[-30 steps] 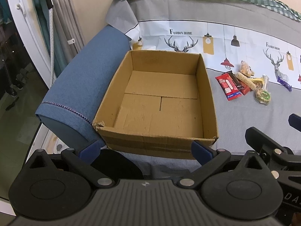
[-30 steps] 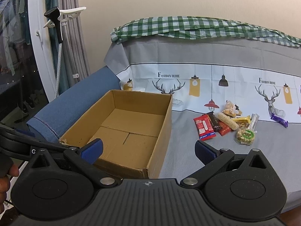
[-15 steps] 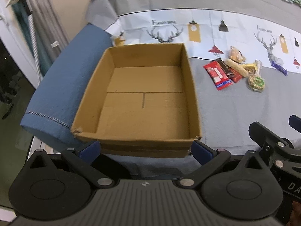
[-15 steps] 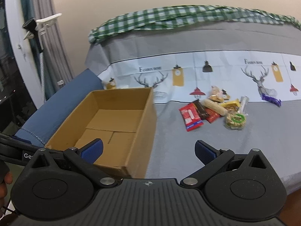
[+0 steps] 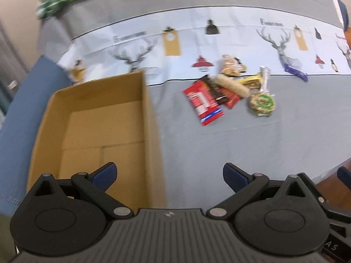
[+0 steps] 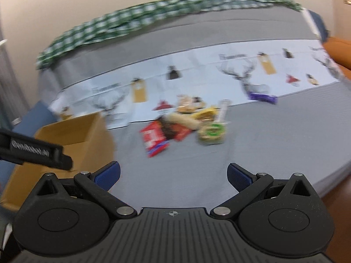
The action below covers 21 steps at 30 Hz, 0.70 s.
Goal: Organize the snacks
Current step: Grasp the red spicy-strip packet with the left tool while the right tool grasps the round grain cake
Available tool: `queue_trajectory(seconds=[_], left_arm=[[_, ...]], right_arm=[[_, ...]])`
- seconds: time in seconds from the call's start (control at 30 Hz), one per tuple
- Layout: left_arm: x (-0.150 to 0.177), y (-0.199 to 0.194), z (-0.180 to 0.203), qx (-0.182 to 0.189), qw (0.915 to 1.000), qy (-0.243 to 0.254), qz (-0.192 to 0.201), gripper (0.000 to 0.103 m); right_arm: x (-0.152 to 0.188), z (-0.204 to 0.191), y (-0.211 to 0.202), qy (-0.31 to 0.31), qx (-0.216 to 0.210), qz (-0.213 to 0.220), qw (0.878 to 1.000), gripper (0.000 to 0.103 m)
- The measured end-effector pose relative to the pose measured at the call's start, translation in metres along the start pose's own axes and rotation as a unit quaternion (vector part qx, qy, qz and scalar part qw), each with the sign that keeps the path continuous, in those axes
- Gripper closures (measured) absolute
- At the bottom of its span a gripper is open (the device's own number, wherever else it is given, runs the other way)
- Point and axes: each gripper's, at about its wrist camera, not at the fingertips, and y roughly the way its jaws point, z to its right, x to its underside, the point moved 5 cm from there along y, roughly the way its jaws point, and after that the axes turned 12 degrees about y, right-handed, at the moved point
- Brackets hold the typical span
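Sorting has not begun, as far as I can judge: the cardboard box [image 5: 103, 129] holds nothing, and every snack I can see lies outside it on the grey sofa seat [image 5: 241, 149]. The main snack pile [image 5: 228, 89] sits well to the right of the box, near the seat's back edge. In it I make out a red wrapper [image 5: 201, 100] nearest the box, a dark bar and a second red packet touching it, a pale tan roll [image 5: 232, 86] lying across them, a yellow packet, a clear tube-shaped wrapper, a crinkly tan bag behind, and a round green-and-gold packet [image 5: 262, 104] at the right. One purple wrapper [image 5: 295, 72] lies apart, further right.

Left gripper [image 5: 170, 175]: jaws spread wide, nothing between them, above the box's right wall and the bare seat. Right gripper [image 6: 173, 175]: likewise spread and empty, pointed toward the pile. Neither touches a snack. All items remain to be moved.

Writing: both views are motion-blurred. The printed cover [image 5: 219, 43] behind the pile carries deer and lamp motifs with a two-word caption I cannot read. White lettering on the black bar at the left of the right-wrist view seems to begin "Gen"; the rest is unclear. Snack labels are illegible.
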Motion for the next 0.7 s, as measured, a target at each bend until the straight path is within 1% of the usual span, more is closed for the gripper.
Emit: queue_trajectory(seconds=[0.17,0.23,0.3,0.37,0.47,0.57,0.63,0.7], left_arm=[[-0.042,0.051,0.027,0.013,0.9999,0.006,-0.005,0.000],[-0.057,0.076,0.036,0.012,0.9998,0.009,-0.015,0.000],[-0.069,0.097,0.041,0.017,0.9996,0.011,-0.019,0.000],[-0.082,0.127,0.047,0.017,0.9992,0.010,-0.034,0.000],[-0.095,0.167,0.050,0.026,0.9982,-0.003,-0.055,0.000],[-0.105,0.203,0.050,0.022,0.9967,-0.010,-0.077,0.000],[-0.110,0.226,0.047,0.027,0.9946,-0.025,-0.098,0.000],[-0.114,0.243,0.043,0.025,0.9932,-0.039,-0.107,0.000]], right_arm=[[-0.016,0.042,0.048,0.033,0.057,0.002,0.998,0.000],[-0.023,0.056,0.072,0.044,0.074,0.003,0.996,0.000],[-0.030,0.066,0.097,0.049,0.088,0.008,0.995,0.000],[-0.036,0.073,0.121,0.048,0.100,0.018,0.994,0.000],[-0.042,0.082,0.163,0.051,0.114,0.023,0.992,0.000],[-0.045,0.090,0.205,0.064,0.120,0.009,0.991,0.000],[-0.046,0.092,0.232,0.072,0.129,-0.002,0.989,0.000],[-0.046,0.095,0.256,0.078,0.131,-0.015,0.988,0.000]])
